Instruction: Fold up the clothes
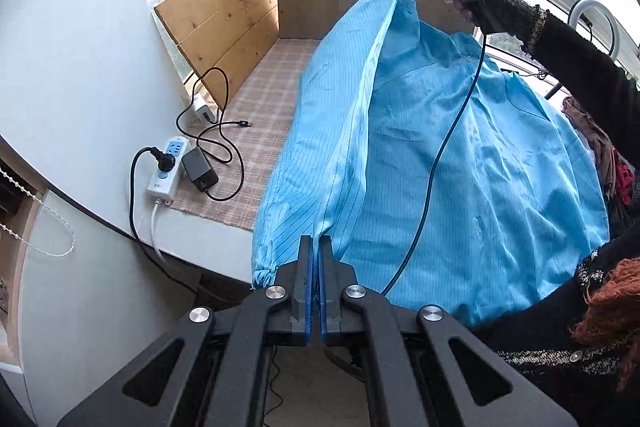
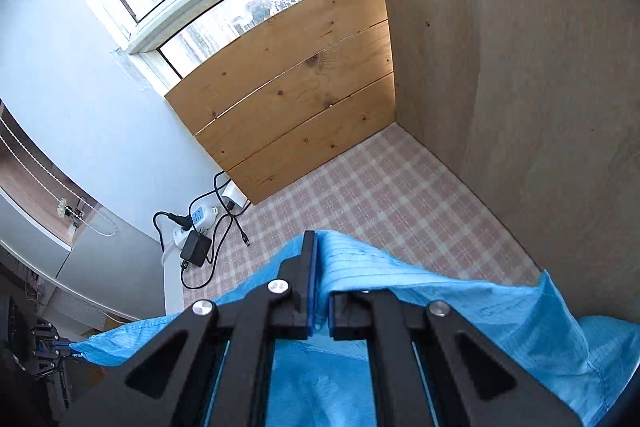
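Large sky-blue pinstriped fabric garment (image 1: 460, 155) held up above pink-checked cloth-covered worktop (image 1: 260, 107), left tongs (image 1: 316, 247) clamped on its near hem, right tongs (image 2: 320, 267) clamped on its far upper edge, white power strip (image 1: 166, 167) at left.

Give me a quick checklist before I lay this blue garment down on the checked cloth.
1. Left gripper shut on the blue garment: ok.
2. Right gripper shut on it: ok.
3. Garment lifted between the grippers: ok.
4. Blue cable off the fabric: not ok, it hangs across it.
5. Checked cloth free ahead: ok, but the power strip and charger sit at its left edge.
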`<state>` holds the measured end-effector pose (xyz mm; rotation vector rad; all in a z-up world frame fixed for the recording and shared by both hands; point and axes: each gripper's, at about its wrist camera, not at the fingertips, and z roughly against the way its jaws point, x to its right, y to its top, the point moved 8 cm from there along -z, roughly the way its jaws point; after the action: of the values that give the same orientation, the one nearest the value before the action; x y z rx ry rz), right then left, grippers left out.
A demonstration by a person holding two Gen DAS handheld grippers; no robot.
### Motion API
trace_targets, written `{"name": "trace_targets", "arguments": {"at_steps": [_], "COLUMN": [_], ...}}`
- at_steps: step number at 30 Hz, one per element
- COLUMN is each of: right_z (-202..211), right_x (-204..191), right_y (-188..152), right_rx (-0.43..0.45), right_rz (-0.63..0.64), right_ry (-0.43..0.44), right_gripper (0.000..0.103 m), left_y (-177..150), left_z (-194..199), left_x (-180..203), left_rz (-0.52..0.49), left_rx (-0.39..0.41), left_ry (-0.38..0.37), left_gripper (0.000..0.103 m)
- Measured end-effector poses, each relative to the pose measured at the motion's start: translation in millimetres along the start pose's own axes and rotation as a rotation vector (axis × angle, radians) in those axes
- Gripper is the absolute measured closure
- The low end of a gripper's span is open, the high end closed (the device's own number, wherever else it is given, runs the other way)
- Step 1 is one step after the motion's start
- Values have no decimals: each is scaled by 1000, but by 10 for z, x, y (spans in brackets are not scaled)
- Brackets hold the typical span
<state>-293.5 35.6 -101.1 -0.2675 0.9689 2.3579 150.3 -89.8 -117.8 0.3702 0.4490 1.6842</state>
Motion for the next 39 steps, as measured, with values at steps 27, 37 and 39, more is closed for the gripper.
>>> {"name": "trace_targets", "arguments": {"at_steps": [27,37,39], "right_z": [-126,-1494,-1503], "right_x": [-185,-526,-516], "right_y": [-1974,-2133,-1987], "right_rx": [-442,-573,-561], "right_rz": [155,217,195], "right_ry": [-177,-136,-127], "right_gripper": [56,56,56], "left_y": [-1466,-1392,-1453], "left_z": [-1436,-2073,-2041], "left_x": [384,556,479], "left_rz": [236,243,233], "left_rx": [-232,-266,-273], "left_ry": [-238,-280,-234], "left_gripper": [70,102,103]}}
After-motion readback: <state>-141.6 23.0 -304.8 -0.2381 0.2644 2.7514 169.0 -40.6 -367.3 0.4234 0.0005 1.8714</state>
